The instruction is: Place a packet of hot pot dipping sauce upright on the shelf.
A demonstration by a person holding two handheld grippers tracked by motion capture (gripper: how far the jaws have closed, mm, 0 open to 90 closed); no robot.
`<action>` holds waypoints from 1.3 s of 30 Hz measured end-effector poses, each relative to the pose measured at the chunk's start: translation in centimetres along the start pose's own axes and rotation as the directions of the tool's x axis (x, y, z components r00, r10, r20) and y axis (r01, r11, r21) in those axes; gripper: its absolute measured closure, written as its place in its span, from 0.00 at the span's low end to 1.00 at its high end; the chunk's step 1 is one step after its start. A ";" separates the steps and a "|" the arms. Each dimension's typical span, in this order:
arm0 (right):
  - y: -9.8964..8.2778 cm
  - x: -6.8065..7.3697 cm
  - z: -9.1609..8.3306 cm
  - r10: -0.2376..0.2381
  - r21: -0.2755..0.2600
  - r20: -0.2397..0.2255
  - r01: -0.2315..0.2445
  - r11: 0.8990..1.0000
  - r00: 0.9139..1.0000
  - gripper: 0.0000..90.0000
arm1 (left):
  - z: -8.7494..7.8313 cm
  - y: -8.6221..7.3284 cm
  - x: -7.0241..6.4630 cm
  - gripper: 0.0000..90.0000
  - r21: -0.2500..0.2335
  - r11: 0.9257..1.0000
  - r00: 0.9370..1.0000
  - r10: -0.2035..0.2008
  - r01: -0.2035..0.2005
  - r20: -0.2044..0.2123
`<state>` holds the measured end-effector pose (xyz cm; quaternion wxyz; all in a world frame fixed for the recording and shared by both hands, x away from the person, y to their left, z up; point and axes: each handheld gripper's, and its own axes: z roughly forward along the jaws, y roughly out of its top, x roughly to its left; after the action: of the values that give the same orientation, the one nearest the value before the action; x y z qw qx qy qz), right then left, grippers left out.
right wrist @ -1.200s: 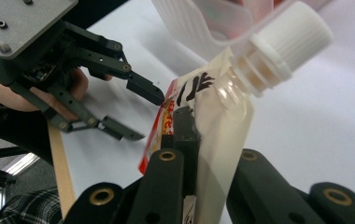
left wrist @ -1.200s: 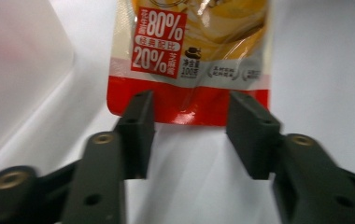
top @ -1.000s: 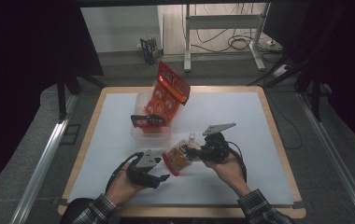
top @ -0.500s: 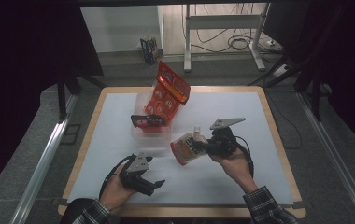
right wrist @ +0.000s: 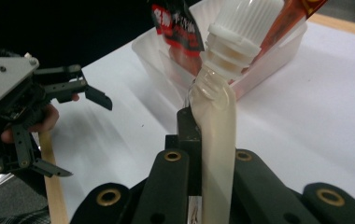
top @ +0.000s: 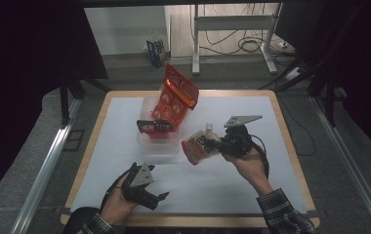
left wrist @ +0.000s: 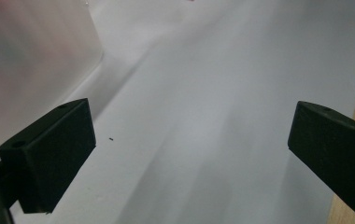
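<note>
The right claw (top: 218, 142) is clamped on a soft spouted drink pouch with a white screw cap and an orange printed front (top: 199, 146), held clear of the white-covered tabletop (top: 252, 190) just beside the clear plastic bin (top: 160, 144). In the right gripper view the pouch (right wrist: 215, 140) is pinched edge-on between the jaws, its cap pointing towards the bin (right wrist: 278, 51).

The left claw (top: 147, 192) sits low near the front edge of the tabletop, well apart from the pouch. Its jaws have just been opening and now stand wide, with nothing between them; the left gripper view shows bare white surface between the two black pads (left wrist: 54, 154).

Inside the bin stands a tall red-orange foil snack bag (top: 176, 97), tilted, with a smaller dark-topped red packet (top: 155, 126) in front of it.

Several things could go wrong from here. The grip is on the flat, flexible body of the pouch, so it may sag, twist or slide out of the jaws if tilted further. If the pouch is meant for the bin, it could catch on the rim or knock the leaning bag over, since little free space shows there.

Both packets and the pouch carry print, but none of it is sharp enough to read, and no brand can be made out.
</note>
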<state>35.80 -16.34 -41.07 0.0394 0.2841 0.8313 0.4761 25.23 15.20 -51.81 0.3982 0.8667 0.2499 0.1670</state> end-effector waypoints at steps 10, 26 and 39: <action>1.6 -0.4 0.0 -0.014 -0.028 -0.001 0.014 0.999 1.000 0.98 | -0.4 -0.4 -0.1 0.00 0.002 1.000 1.000 -0.021 0.021 -0.008; 5.2 0.3 2.9 -0.114 -0.038 -0.043 0.112 0.993 0.993 0.98 | -0.7 -0.9 0.0 0.00 0.023 0.999 0.999 -0.025 0.025 -0.022; 7.0 0.7 5.3 -0.163 -0.025 -0.052 0.162 0.987 0.985 0.98 | -0.6 -0.9 -0.1 0.00 0.032 0.999 1.000 -0.017 0.018 -0.022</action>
<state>40.03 -9.16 -38.14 0.0587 0.2023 0.8475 0.4872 24.60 16.02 -52.14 0.3829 0.8689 0.2645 0.1687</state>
